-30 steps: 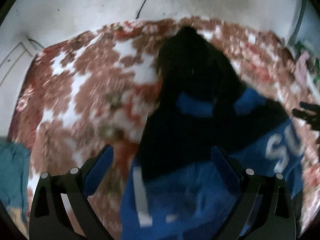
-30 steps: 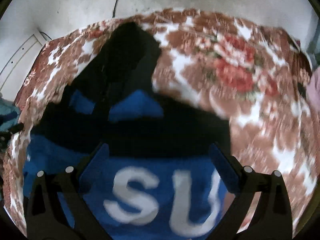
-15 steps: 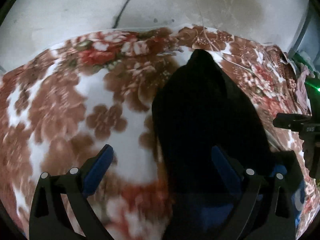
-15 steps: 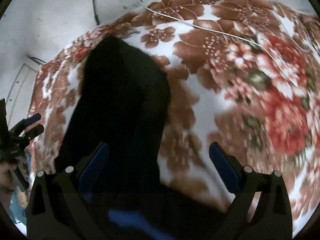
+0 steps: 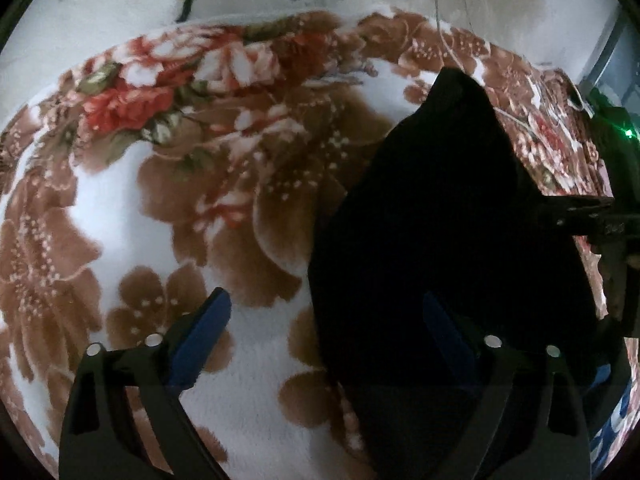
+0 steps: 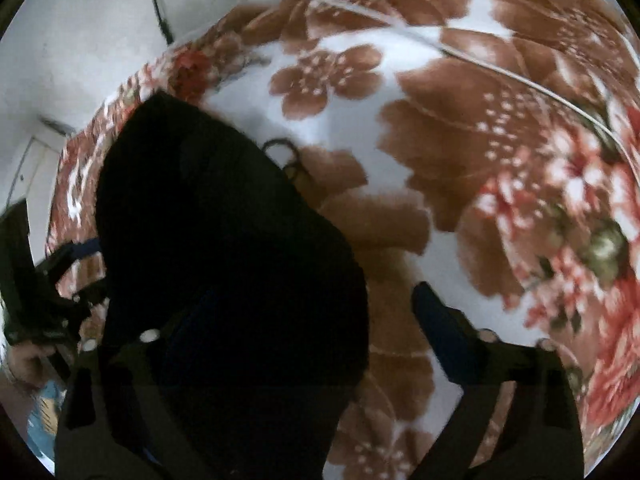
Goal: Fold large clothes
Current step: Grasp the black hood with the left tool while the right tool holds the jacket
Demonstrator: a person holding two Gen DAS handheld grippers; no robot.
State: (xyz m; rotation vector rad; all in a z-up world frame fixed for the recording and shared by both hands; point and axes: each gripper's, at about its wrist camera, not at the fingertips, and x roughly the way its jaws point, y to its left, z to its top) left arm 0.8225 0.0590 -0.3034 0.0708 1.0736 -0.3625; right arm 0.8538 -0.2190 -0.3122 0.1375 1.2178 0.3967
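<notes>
The left gripper (image 5: 326,320), jaws spread and just now narrowing, straddles the left edge of the black hood (image 5: 440,220), whose folds are lost in darkness on the floral blanket (image 5: 160,220), while at 3 o'clock the right gripper (image 6: 296,312), also spread and narrowing, straddles its right edge.

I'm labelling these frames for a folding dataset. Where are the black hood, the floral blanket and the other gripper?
black hood (image 5: 440,208), left wrist view, middle of the dark fabric.
floral blanket (image 6: 460,128), right wrist view, bare brown-flowered patch.
right gripper (image 5: 576,216), left wrist view, its finger.
</notes>
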